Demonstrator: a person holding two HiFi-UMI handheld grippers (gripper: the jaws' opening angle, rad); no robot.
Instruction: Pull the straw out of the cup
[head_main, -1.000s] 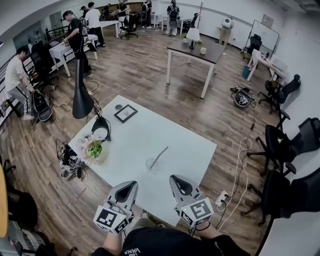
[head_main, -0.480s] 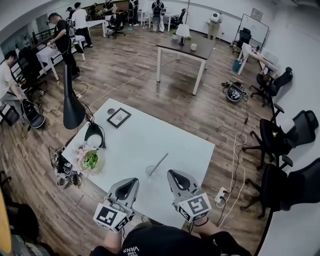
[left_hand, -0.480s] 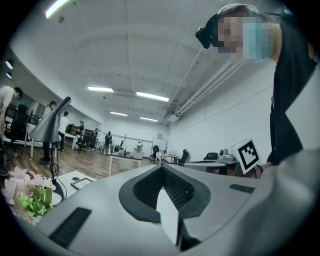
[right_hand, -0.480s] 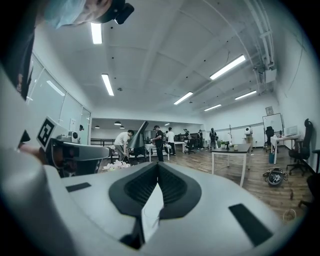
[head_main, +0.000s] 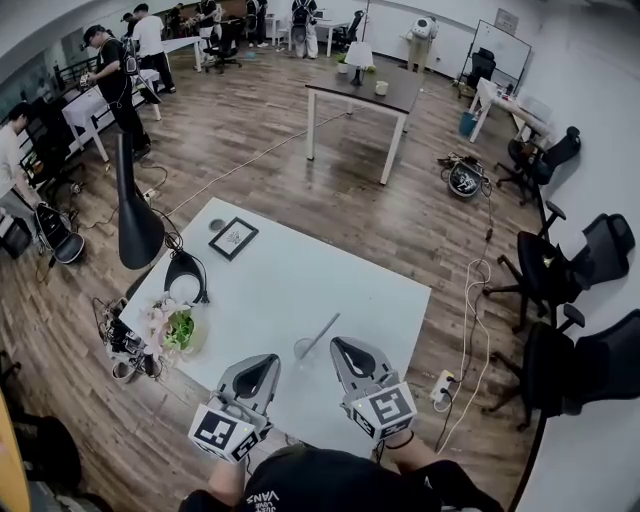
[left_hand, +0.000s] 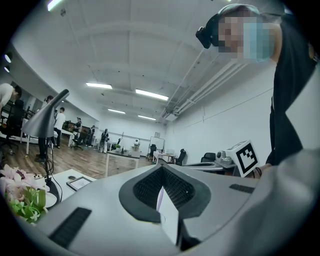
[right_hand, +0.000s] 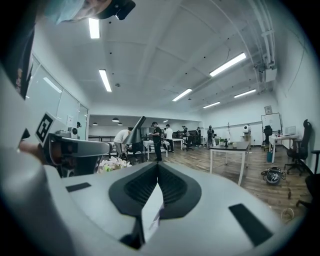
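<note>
Head view, lower centre: small clear plastic cup (head_main: 304, 349) upright on white rectangular counter (head_main: 290, 270), close to near edge. Thin pale straw (head_main: 321, 329) in cup, leaning to upper right. Left gripper (head_main: 268, 361) & right gripper (head_main: 340, 346) at frame bottom, either side of cup, no contact seen. Both grippers: jaws together, nothing btwn. Black desk lamp (head_main: 137, 222) & pink flower arrangement (head_main: 170, 325) on counter at frame left.

The table (head_main: 285, 275) is white, straw (head_main: 322, 329) grey, lamp (head_main: 136, 226) black.
</note>
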